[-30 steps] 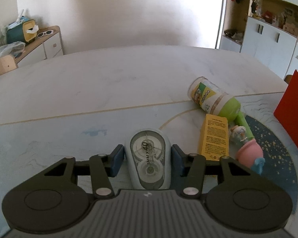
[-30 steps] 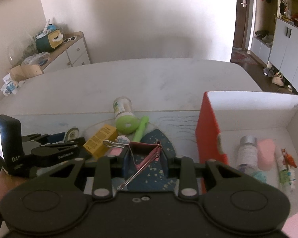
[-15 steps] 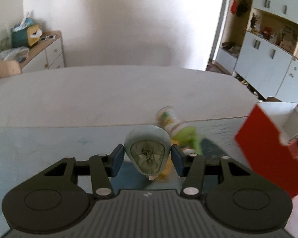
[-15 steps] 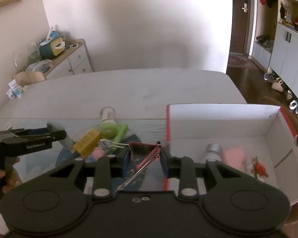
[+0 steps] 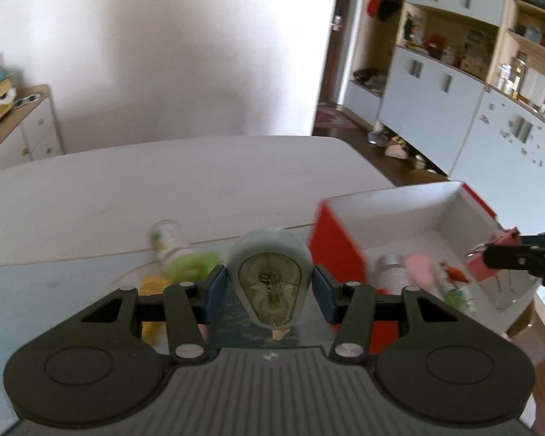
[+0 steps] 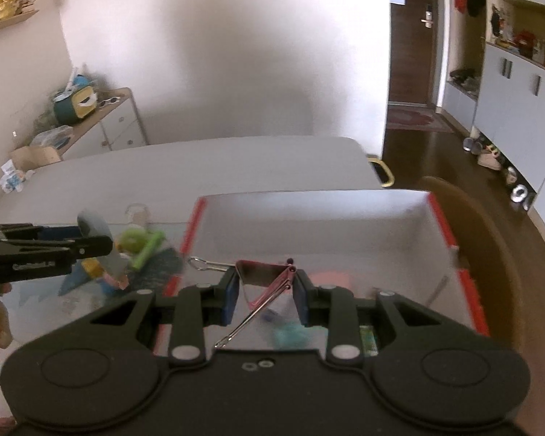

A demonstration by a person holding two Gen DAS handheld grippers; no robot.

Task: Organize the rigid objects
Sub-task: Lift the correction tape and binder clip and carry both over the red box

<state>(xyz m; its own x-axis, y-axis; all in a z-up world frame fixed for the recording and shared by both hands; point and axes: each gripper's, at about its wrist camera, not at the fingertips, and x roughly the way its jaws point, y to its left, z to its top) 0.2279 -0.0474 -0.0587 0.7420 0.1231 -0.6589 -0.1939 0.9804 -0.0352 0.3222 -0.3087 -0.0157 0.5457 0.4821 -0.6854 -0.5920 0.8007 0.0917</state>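
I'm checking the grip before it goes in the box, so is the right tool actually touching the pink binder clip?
Touching. In the right wrist view the right tool has both blue pads pressed against the sides of the pink binder clip, which hangs above the red box.

Matte black tongs (image 5: pixel 269 283), blue pads (image 5: pixel 214 292), silver screws, ribbed grey housing

One correction tape (image 5: pixel 269 279), one pink binder clip (image 6: pixel 269 279), one red box (image 6: pixel 440 214), one green-capped bottle (image 5: pixel 176 250).
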